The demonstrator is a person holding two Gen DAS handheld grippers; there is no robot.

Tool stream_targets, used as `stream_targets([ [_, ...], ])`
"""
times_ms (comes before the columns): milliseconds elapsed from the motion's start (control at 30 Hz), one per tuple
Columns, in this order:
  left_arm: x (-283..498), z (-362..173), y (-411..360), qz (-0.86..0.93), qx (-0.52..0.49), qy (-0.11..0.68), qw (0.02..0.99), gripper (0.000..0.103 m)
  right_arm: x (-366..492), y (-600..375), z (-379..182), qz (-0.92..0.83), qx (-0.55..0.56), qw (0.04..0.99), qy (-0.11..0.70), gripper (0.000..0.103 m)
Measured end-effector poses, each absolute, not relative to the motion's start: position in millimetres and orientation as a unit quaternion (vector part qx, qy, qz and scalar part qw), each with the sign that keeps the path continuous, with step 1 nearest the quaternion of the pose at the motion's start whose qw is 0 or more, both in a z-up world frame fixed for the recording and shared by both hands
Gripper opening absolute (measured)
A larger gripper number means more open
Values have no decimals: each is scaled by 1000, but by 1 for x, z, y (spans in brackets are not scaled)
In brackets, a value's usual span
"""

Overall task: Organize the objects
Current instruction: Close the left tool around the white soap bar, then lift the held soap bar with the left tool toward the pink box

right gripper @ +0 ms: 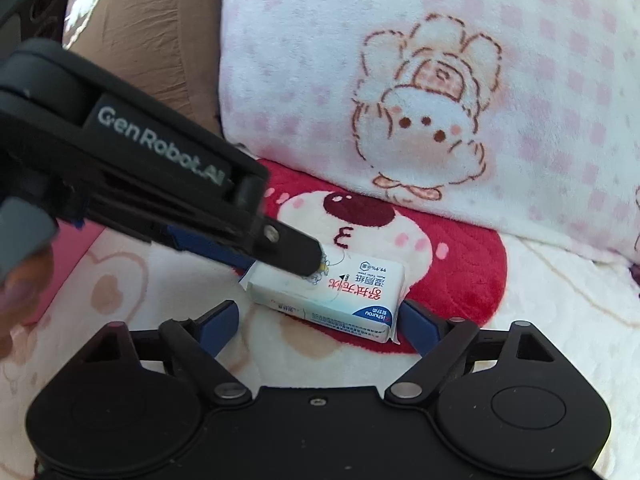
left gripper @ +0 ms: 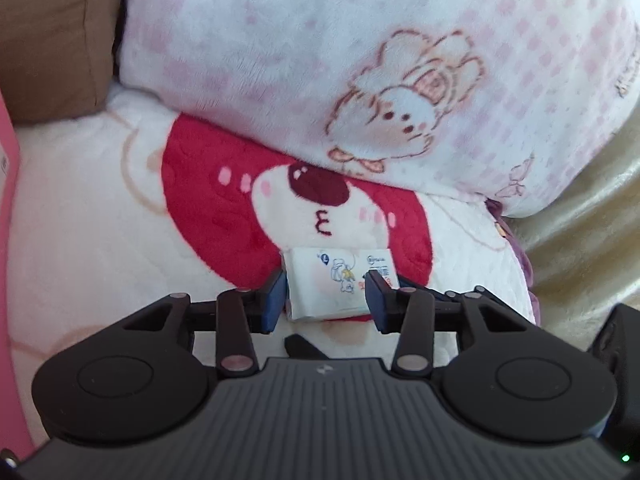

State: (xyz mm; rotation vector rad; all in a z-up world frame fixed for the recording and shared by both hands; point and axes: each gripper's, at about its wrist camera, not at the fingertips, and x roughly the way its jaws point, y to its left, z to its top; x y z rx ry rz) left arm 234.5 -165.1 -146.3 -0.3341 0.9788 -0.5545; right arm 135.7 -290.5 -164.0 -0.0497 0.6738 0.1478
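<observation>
In the left wrist view, a pink panel runs along the edge at 9 o'clock, and a brown cushion fills the corner at 10 o'clock. Below it lies a cream blanket with a red bear face printed near the middle. The left tongs stand at 6 o'clock of that face, and their blue pads sit on both sides of a small white wet-wipe pack — the left pad touches its side, the right one lies against its front corner, so the tongs are pinching the pack. The pack rests on the blanket at the lower rim of the red print. A white-and-pink rabbit pillow leans over the bear face from 12 to 2 o'clock.

In the right wrist view, the left tongs come in from 9 o'clock, with one dark finger lying over the top of the pack. The right tongs are spread wide — their blue pads stay apart from the pack, one on each side of it. The pillow fills the upper right, at 1 o'clock.
</observation>
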Motion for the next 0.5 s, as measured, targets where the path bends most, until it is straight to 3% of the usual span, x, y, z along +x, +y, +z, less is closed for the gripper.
stream_targets([
  [200,228,-151,-167,-261,-147,452,840,33,136,-294,-163,63,-19,937,343,72],
  [500,209,-135,-164,-257,-119,464,839,32,127,-286,-154,72,-9,922,380,71],
])
